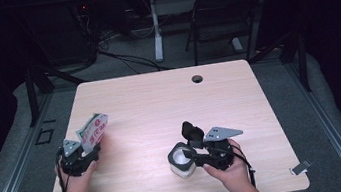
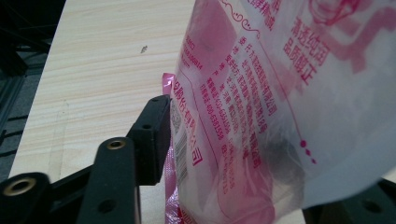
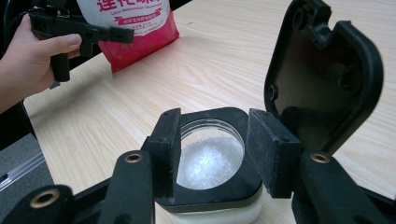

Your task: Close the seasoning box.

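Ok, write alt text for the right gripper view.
A square container with a black rim, open and showing white crystals inside, sits between the right claw and its two black jaws, its hinged black lid standing up at the right. Far left on the wooden table, a hand holds the left claw at a pink-and-white bag.

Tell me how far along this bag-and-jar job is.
Done, apparently: the jar stands with its hinged lid flipped up and white crystals inside. In hand: the right tool clamps the jar's black rim; the pink bag sits upright on the table between the left tool's jaws, which look loosened. Left, probably: shutting the lid.
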